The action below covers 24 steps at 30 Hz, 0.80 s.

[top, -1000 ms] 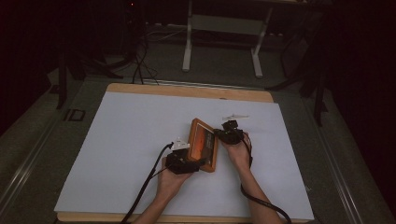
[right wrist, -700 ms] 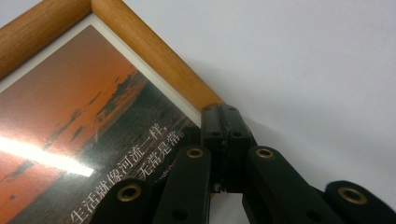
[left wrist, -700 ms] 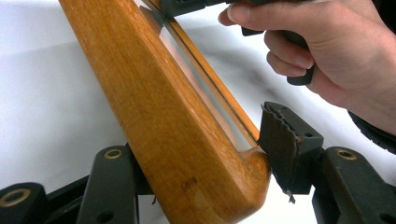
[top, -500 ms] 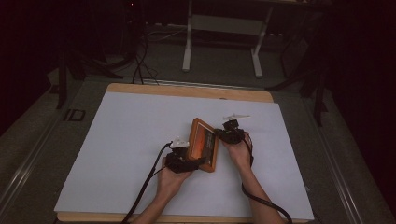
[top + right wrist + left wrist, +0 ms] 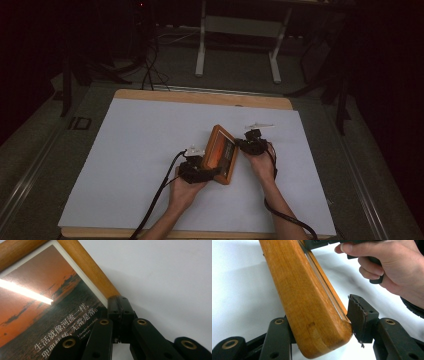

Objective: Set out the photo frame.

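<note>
A wooden picture frame with an orange sunset photo stands tilted on its edge on the white table cover. My left gripper is at its near corner. In the left gripper view that corner lies between the jaws, which have just been closing; the ribbed right pad touches the wood and the left pad is hidden behind the frame. My right gripper is at the frame's far side. In its own view the right gripper has its jaws shut flat together against the wooden rim, beside the photo.
The white cover lies on a wooden table whose edge shows at the back. A small white object lies just beyond the right hand. Cables trail from both grippers toward the near edge. Dark floor and a stand lie behind.
In the high view the frame and both hands stay where they were. The left gripper's jaws have drawn in closer around the frame's near corner.
</note>
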Available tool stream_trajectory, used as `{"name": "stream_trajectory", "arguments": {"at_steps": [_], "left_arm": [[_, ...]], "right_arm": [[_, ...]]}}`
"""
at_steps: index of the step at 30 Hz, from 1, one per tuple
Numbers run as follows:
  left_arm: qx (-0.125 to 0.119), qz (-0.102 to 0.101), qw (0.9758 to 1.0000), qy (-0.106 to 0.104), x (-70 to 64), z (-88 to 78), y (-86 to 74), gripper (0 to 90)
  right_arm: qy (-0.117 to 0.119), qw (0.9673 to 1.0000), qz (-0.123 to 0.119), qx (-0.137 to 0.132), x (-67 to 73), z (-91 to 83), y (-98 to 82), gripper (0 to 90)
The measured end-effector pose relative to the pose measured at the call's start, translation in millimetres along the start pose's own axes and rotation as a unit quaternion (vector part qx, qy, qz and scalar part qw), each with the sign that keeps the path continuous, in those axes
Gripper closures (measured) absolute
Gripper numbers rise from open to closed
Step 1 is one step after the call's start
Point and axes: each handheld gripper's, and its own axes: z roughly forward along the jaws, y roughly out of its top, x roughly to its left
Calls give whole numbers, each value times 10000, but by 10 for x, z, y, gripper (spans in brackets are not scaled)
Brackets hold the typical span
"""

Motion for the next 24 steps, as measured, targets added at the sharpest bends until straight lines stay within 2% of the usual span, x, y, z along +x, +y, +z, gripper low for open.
{"name": "stream_trajectory", "arguments": {"at_steps": [4, 14, 19, 24], "left_arm": [[16, 18, 10000, -12, -9, 4, 14, 538], [63, 58, 10000, -51, -52, 22, 61, 576], [98, 215, 9997, -58, -110, 42, 102, 612], [107, 265, 9995, -99, -149, 59, 128, 640]], "right_arm": [[-26, 10000, -77, 8, -36, -79, -12, 899], [-63, 9995, -203, -227, -102, -356, 18, 890], [-63, 9992, -274, -290, -124, -454, 15, 886], [-83, 9989, -294, -347, -153, -537, -11, 886]]}}
